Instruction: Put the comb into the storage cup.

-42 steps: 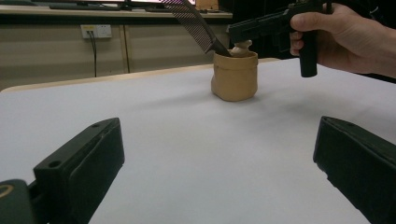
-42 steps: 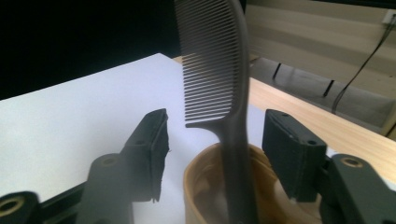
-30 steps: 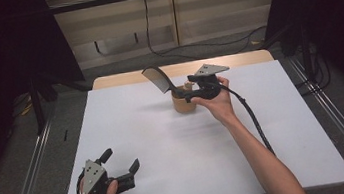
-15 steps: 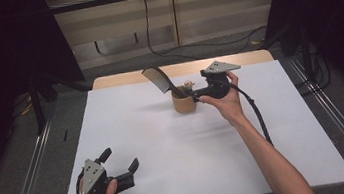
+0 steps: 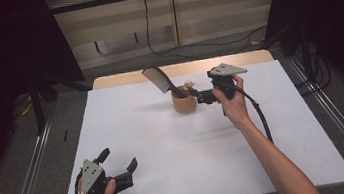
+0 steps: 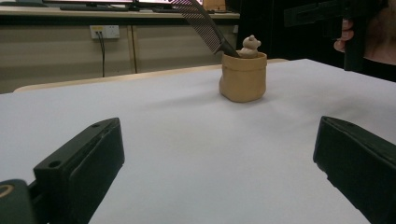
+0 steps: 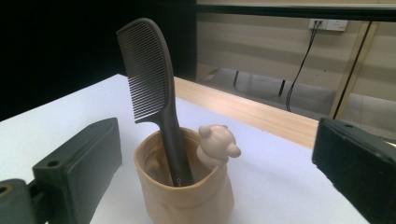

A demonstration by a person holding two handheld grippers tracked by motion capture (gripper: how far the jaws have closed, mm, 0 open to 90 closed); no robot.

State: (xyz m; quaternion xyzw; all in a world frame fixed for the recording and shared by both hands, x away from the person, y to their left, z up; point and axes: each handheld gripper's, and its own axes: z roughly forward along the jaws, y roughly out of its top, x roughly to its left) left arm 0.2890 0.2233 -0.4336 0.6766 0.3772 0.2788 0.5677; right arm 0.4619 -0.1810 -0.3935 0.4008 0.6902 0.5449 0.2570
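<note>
White table top (image 5: 166, 143) is seen w/ a tan cup (image 5: 184, 103) near its far middle. A dark comb (image 5: 159, 80) is stood in it, handle end hidden inside, top cut off in left gripper view. Small bear figure (image 7: 216, 143) is perched at the rim. Right gripper (image 5: 199, 95) is held just beside the cup, jaws spread. Left gripper (image 5: 118, 165), near front edge, is also spread wide, nothing between.

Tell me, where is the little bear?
The little bear sits on the rim of the tan pot, beside the dark comb standing inside it. In the high view, it is toward the table's far edge, near the right gripper.
</note>
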